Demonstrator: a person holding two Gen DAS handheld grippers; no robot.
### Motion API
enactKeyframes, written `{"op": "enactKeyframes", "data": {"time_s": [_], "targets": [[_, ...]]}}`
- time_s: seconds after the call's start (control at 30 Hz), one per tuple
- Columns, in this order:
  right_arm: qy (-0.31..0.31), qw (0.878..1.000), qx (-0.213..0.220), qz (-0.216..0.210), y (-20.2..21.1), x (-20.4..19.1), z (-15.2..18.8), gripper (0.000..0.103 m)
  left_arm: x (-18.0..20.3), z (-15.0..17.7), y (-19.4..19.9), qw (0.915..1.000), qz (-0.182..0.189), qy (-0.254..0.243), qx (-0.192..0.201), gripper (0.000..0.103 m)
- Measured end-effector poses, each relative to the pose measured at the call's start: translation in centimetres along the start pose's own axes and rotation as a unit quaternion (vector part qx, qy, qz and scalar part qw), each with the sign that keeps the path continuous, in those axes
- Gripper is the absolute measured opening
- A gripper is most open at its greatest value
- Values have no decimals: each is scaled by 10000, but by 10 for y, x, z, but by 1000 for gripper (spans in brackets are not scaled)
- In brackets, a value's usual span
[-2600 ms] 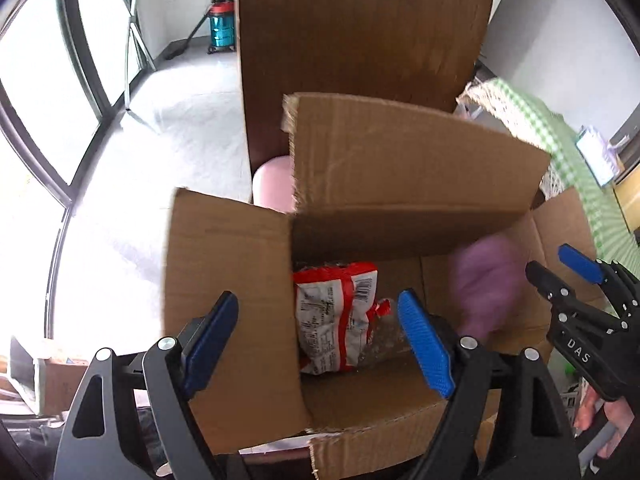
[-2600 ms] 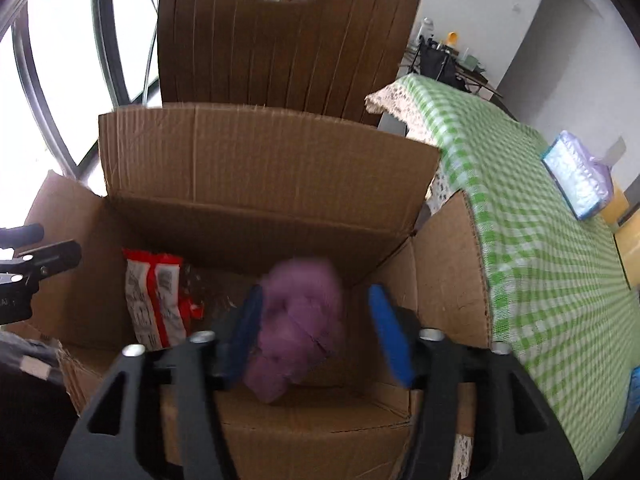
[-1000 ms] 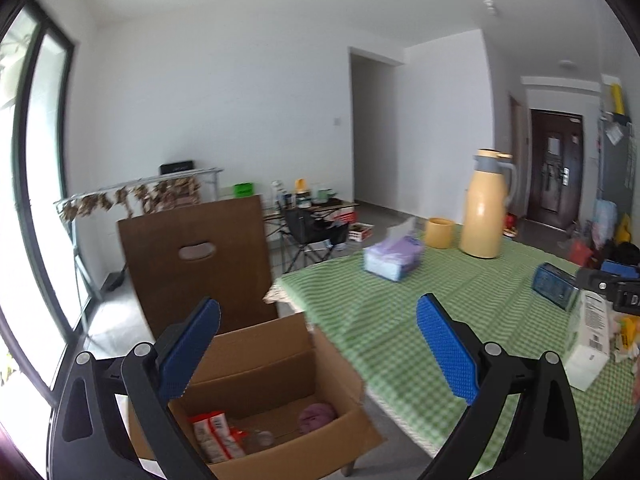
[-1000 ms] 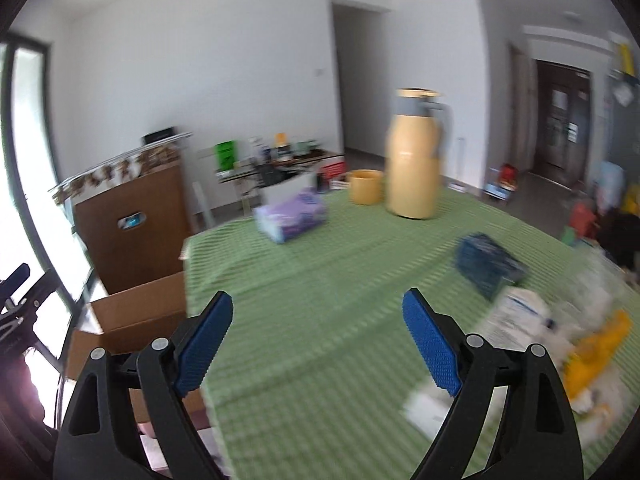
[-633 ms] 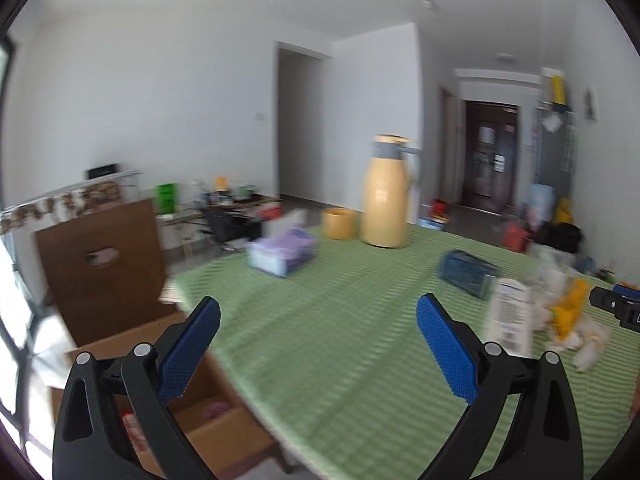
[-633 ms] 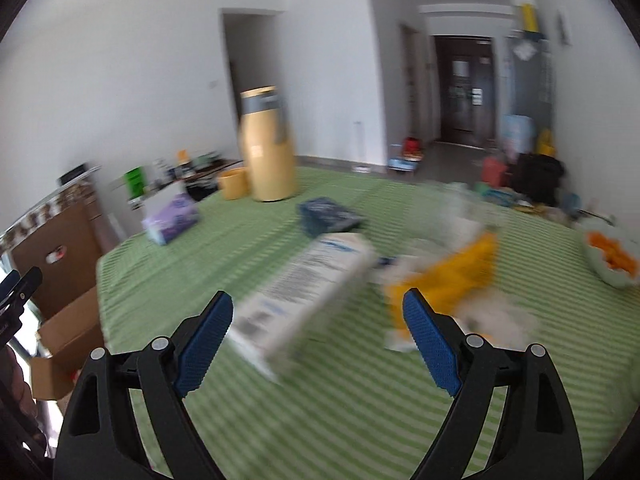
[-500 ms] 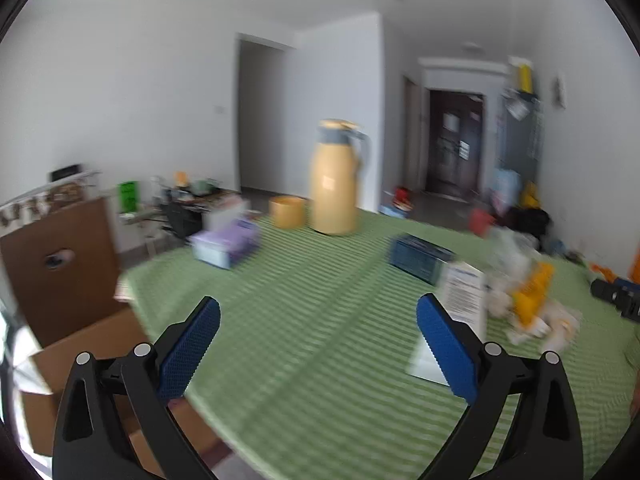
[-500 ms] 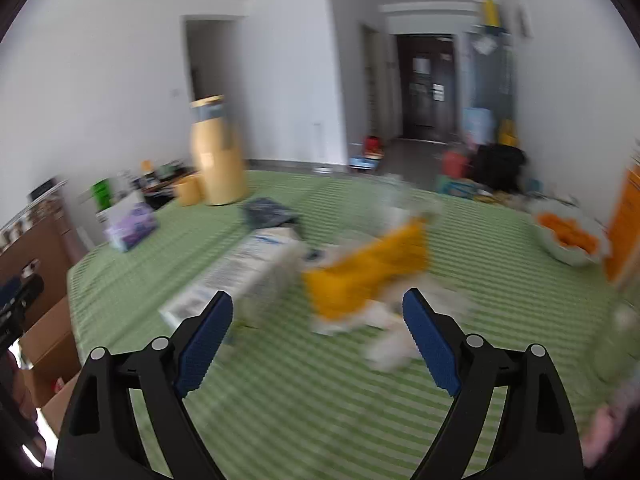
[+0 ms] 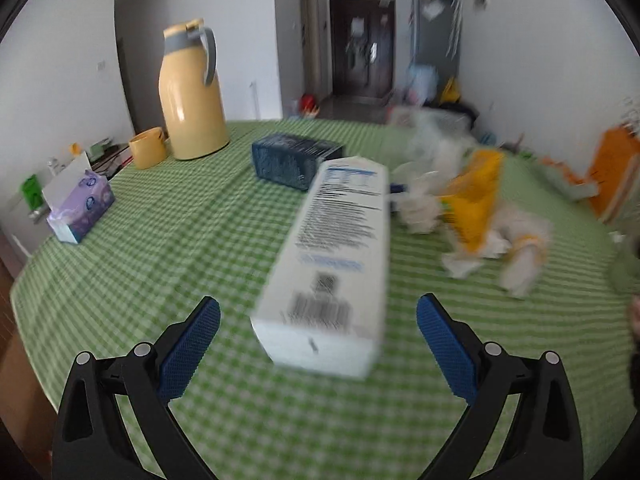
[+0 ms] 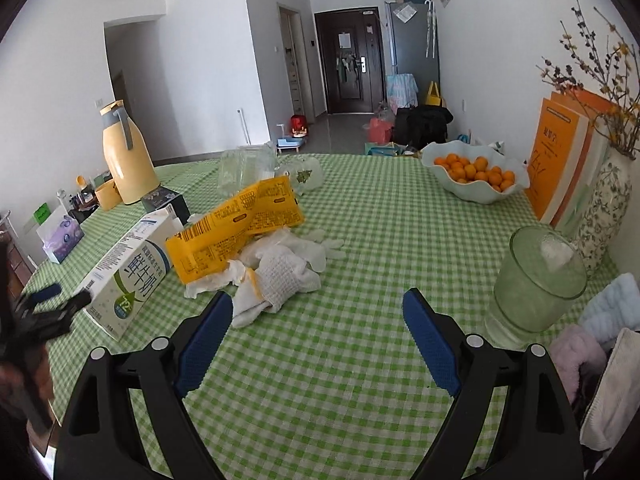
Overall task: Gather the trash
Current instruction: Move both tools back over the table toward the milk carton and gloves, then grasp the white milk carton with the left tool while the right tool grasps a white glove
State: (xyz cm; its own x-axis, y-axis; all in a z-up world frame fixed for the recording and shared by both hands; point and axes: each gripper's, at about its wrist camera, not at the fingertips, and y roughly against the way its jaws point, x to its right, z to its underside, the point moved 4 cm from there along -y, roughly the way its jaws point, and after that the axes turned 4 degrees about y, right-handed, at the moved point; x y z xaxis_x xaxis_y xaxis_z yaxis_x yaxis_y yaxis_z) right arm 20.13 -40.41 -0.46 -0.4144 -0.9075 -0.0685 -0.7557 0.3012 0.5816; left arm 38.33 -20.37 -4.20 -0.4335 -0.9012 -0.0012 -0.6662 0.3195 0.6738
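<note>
Where readable, milk carton (image 10: pixel 128 276): "鲜牛奶", "72".

Your bench (image 10: pixel 360 360), green-checked cloth, carries: milk carton (image 10: pixel 128 276) on its side, yellow wrapper (image 10: pixel 236 224), white crumpled gloves (image 10: pixel 280 272), dark box (image 9: pixel 294 160), yellow flask (image 10: pixel 126 156), yellow cup (image 9: pixel 147 153), tissue pack (image 9: pixel 80 206), fruit bowl (image 10: pixel 476 188), green glass (image 10: pixel 536 284).
</note>
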Motion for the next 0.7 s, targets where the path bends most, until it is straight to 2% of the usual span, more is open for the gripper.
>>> {"op": "enactKeyframes", "data": {"time_s": [0.03, 0.1, 0.13, 0.2, 0.3, 0.4, 0.43, 0.53, 0.63, 0.7], "targets": [[-23, 10000, -31, -12, -3, 0, 1, 83, -1, -4, -8, 9999, 64, -63, -101, 95], [-30, 10000, -72, -22, -5, 0, 4, 83, 1, -11, -40, 9963, -97, -373, -770, 96], [-35, 9999, -125, -30, -8, 0, 6, 83, -1, -11, -51, 9939, -161, -337, -1040, 95], [-29, 9998, -198, -73, -14, 0, 8, 83, -5, -8, -55, 9930, 7, -109, -1172, 95], [-59, 9992, -377, -79, -29, 1, 13, 83, -4, 2, -55, 9936, 276, -6, -1091, 95], [-121, 9981, -563, -210, -49, -3, 14, 83, 5, 16, -67, 9919, 224, -251, -1221, 95], [-112, 9978, -597, -262, -53, -6, 14, 83, 6, 17, -67, 9929, 210, -257, -1140, 77], [-2, 9969, -697, -361, -69, -14, 13, 83, 0, 15, -62, 9943, 185, -55, -1048, 74], [-23, 9957, -786, -484, -86, -21, 12, 83, -6, 10, -33, 9973, 71, -126, -718, 73], [-48, 9948, -856, -552, -100, -26, 10, 83, -10, 4, -10, 9986, 126, -64, -503, 72]]}}
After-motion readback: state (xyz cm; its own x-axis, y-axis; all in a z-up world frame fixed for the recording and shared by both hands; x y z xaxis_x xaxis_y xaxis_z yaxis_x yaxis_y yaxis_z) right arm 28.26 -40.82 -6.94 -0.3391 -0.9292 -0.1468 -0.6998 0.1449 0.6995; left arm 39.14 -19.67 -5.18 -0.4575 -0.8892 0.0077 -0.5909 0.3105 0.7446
